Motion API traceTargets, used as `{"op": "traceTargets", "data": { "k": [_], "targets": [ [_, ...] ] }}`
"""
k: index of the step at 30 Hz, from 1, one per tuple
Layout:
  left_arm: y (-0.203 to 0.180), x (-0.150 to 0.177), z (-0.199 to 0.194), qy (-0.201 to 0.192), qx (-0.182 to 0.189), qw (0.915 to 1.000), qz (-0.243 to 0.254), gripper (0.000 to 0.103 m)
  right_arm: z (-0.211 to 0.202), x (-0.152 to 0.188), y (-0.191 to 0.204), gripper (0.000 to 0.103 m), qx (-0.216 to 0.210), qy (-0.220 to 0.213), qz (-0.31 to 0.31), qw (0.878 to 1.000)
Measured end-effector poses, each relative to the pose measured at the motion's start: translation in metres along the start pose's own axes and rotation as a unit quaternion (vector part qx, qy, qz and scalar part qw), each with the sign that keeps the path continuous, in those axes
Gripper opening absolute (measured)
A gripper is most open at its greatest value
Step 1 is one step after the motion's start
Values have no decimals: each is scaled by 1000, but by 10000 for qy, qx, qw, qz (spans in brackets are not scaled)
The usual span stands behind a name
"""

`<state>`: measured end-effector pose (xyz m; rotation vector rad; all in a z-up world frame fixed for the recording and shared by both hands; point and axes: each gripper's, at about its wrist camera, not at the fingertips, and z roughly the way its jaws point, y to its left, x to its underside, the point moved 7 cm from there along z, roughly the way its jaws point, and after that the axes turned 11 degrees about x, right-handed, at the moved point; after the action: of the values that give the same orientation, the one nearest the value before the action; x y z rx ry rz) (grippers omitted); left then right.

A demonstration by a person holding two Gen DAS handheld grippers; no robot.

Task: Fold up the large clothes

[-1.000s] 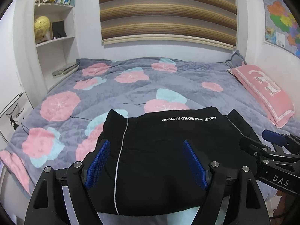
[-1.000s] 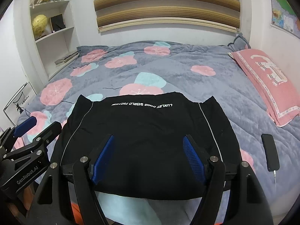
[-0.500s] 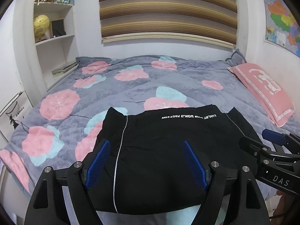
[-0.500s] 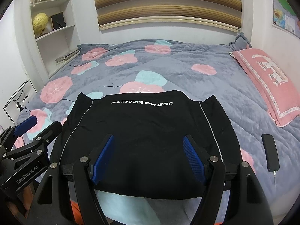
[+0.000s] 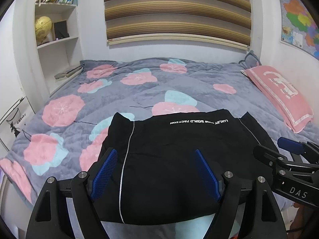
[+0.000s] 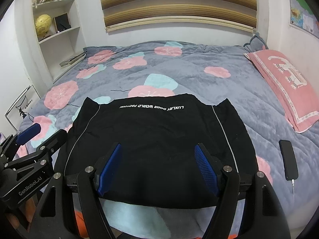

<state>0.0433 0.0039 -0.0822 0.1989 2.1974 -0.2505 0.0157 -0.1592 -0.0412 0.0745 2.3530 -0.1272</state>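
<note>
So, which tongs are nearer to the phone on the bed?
Right. The right tongs hover over the black garment, with the phone just to their right. The left tongs are beyond the garment's opposite edge.

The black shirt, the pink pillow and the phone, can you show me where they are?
black shirt (image 6: 159, 139): right wrist view, middle of its back.
pink pillow (image 6: 285, 83): right wrist view, its patterned top.
phone (image 6: 288, 159): right wrist view, middle of its dark face.

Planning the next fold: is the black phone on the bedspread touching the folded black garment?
Apart. In the right wrist view, the slim black phone lies right of the folded black garment, with a strip of grey floral bedspread between them.
</note>
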Motion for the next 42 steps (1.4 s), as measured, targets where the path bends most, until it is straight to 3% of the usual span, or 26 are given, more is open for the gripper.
{"op": "traceTargets", "data": {
  "k": [9, 42],
  "targets": [
    [-7, -1, 1, 13, 16, 9999, 120, 81, -3, 0, -7, 84, 44, -47, -8, 10000],
    [-3, 5, 12, 154, -98, 9998, 65, 81, 10, 5, -3, 84, 16, 99, -153, 9998]
  ]
}}
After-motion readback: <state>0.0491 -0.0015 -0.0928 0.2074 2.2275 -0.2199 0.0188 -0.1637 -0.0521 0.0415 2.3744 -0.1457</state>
